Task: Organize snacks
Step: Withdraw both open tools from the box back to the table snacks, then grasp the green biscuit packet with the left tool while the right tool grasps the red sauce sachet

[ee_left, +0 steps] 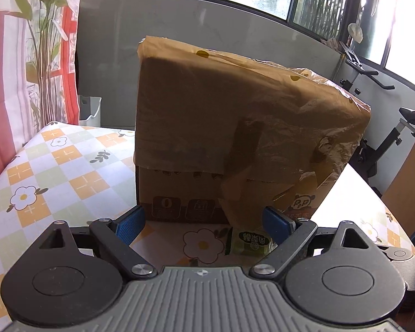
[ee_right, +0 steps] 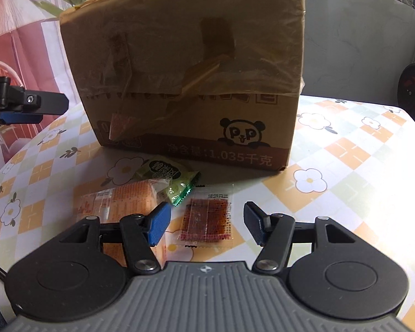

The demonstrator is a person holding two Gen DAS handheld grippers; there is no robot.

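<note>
In the left wrist view, a cardboard box (ee_left: 235,138) is seen standing on a table (ee_left: 69,160) covered with a checked, flower-printed cloth; printed symbols on the box's lower face, one resembling a "0", are only partly legible under wrinkled tape. The left gripper (ee_left: 204,222) is held with its fingers spread wide and nothing between them, and just ahead of its right finger a green snack packet (ee_left: 249,244) with upside-down Chinese characters lies at the foot of the box. In the right wrist view, a panda drawing lettered "P P" and the print "1.035" followed by Chinese characters can be read on the box (ee_right: 193,69). Two more snacks are shown only here: an orange packet (ee_right: 124,202) with fine unreadable print, touching the green packet (ee_right: 168,177), and a clear sachet (ee_right: 209,215) of something reddish-brown with a small black label. The right gripper (ee_right: 207,225) is held partly spread above the sachet, gripping nothing.
</note>
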